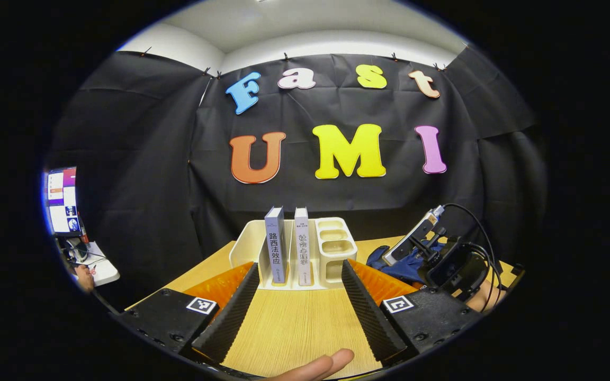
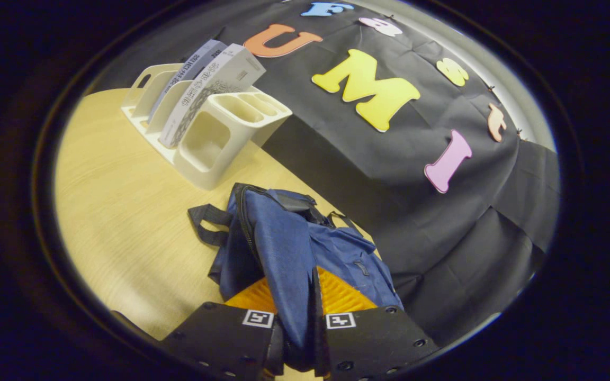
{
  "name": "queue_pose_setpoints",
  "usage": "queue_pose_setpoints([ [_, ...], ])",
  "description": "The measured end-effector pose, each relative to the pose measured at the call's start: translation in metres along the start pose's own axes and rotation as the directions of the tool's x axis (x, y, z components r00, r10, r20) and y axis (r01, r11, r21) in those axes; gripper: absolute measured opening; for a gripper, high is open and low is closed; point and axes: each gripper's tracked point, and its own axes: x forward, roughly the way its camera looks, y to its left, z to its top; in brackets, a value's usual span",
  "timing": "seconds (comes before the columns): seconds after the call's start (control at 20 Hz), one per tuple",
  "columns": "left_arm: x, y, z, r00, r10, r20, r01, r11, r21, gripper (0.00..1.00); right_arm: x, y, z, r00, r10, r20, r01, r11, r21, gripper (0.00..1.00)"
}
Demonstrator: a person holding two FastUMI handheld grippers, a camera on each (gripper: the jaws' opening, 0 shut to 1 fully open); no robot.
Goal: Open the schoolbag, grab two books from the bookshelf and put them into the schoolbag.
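Blue fabric of the soft schoolbag point(image 2: 289, 248) is pinched between the right tool point(image 2: 298, 317) fingers, which stand nearly together with a fold of cloth clamped between them; the bag lies slumped on the pale wooden table point(image 2: 114, 211), near the white plastic bookshelf point(image 2: 204, 143). In the left gripper view the left tool point(image 1: 299, 301) hovers low over the table with its fingers wide apart and nothing between them, pointing at the bookshelf point(image 1: 262, 248). Two books stand upright in it side by side: a grey-blue book point(image 1: 275, 244) on the left, a pale grey book point(image 1: 302, 246) just beside it. The right tool point(image 1: 442, 259) shows farther off, over the schoolbag point(image 1: 389, 262). A fingertip point(image 1: 326, 365) shows at the bottom edge.
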Motion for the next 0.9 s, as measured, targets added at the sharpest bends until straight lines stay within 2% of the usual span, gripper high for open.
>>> queue_pose_setpoints([
  [0.05, 0.000, 0.002, 0.001, 1.000, 0.004, 0.003, -0.004, 1.000, 0.000, 0.98, 0.001, 0.000, 0.003, 1.000, 0.018, 0.008, -0.018, 1.000, 0.009, 0.23],
  [0.1, 0.000, 0.004, 0.001, 1.000, 0.008, 0.007, -0.008, 1.000, -0.001, 0.98, 0.003, -0.004, 0.006, 1.000, 0.022, 0.022, -0.022, 1.000, 0.014, 0.17],
  [0.2, 0.005, 0.011, -0.002, 1.000, 0.023, 0.003, -0.023, 1.000, 0.001, 0.98, 0.005, -0.018, 0.013, 0.999, 0.024, 0.042, -0.026, 0.999, 0.047, 0.13],
  [0.3, 0.009, 0.018, -0.006, 0.999, 0.046, -0.008, -0.046, 0.999, -0.002, 0.98, 0.006, -0.029, 0.016, 0.997, 0.069, 0.034, -0.073, 0.990, 0.120, 0.11],
  [0.4, 0.013, 0.025, -0.010, 0.998, 0.067, -0.021, -0.068, 0.998, -0.014, 0.98, 0.008, -0.045, 0.021, 0.993, 0.113, 0.040, -0.119, 0.976, 0.181, 0.11],
  [0.7, 0.038, 0.019, -0.026, 0.994, 0.050, -0.099, -0.057, 0.996, -0.069, 0.98, 0.021, -0.100, 0.030, 0.983, 0.164, 0.085, -0.181, 0.950, 0.256, 0.10],
  [0.9, 0.066, 0.017, -0.020, 0.990, 0.056, -0.129, -0.064, 0.996, -0.065, 0.98, 0.034, -0.134, 0.041, 0.983, 0.151, 0.100, -0.172, 0.950, 0.260, 0.10],
])
